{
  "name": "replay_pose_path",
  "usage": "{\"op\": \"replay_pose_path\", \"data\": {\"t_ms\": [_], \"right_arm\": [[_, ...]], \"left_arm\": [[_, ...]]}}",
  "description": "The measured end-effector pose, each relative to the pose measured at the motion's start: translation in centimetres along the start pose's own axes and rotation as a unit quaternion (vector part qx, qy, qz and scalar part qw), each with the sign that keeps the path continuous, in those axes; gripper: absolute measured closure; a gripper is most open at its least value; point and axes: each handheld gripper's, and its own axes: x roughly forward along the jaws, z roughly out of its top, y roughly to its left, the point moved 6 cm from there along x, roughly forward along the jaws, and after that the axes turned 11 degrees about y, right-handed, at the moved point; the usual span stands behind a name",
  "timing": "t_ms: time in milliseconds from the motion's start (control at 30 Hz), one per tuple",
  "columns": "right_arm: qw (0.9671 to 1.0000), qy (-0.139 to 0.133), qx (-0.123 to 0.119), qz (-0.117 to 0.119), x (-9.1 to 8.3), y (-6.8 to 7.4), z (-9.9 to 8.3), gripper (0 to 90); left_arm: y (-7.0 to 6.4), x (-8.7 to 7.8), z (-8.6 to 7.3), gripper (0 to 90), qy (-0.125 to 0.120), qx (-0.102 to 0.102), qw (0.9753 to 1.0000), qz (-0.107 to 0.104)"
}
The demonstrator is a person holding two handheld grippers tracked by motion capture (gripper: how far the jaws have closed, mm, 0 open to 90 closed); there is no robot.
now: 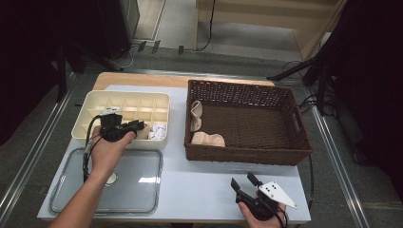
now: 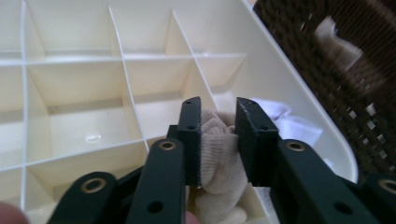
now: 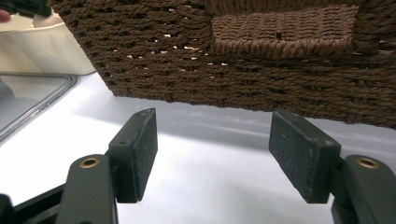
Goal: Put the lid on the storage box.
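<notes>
Beige knit sock pinched in left claw over ribbed plastic organizer, right claw gaping, woven basket

The divided box sits left of the basket, with the tray before the box.

Beige sock, rolled and crumpled, in the organizer's near corner cell beside a white sock.
</notes>
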Motion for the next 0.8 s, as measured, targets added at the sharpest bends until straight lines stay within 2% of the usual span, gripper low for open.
{"op": "replay_pose_path", "data": {"t_ms": [167,233,300,333,367,400,433,500,533,633,800], "right_arm": [[1.0,0.001,0.001,0.0,0.0,-0.1,0.0,33.5],[1.0,0.001,0.001,0.0,0.0,-0.1,0.0,33.5],[1.0,0.001,-0.001,0.001,0.1,0.0,0.0,33.5],[1.0,0.002,-0.001,0.0,0.1,0.0,0.0,33.5],[1.0,0.003,-0.002,0.0,0.1,0.1,0.0,33.5],[1.0,0.003,-0.004,0.0,0.2,0.1,0.0,33.5],[1.0,0.003,-0.004,0.001,0.2,0.2,0.0,33.5],[1.0,0.003,-0.004,0.001,0.2,0.2,-0.1,33.6],[1.0,0.003,-0.004,0.001,0.2,0.2,-0.1,33.5],[1.0,0.002,-0.002,-0.001,0.1,0.0,-0.1,33.5],[1.0,-0.002,0.001,-0.005,-0.1,-0.2,0.0,33.7]], "left_arm": [[0.1,0.6,-0.5,80.5,0.035,0.02,0.9989,0.022],[0.0,0.7,-0.5,80.5,0.049,0.034,0.9976,0.035],[-0.2,0.9,-0.5,79.6,0.068,0.055,0.9949,0.05],[-0.3,1.0,-0.5,79.1,0.074,0.061,0.9939,0.055],[-0.3,1.0,-0.5,78.3,0.076,0.059,0.994,0.053],[-0.2,0.9,-0.5,77.9,0.073,0.05,0.9951,0.043],[-0.2,0.9,-0.5,77.9,0.068,0.044,0.9958,0.043],[-0.3,0.9,-0.6,76.8,0.06,0.052,0.9958,0.047],[-0.3,0.8,-0.7,75.4,0.054,0.05,0.9964,0.043],[-0.3,0.6,-0.6,69.1,0.032,0.03,0.9989,0.017],[-0.4,-0.5,-0.5,60.7,-0.003,0.023,0.9996,-0.016]]}}
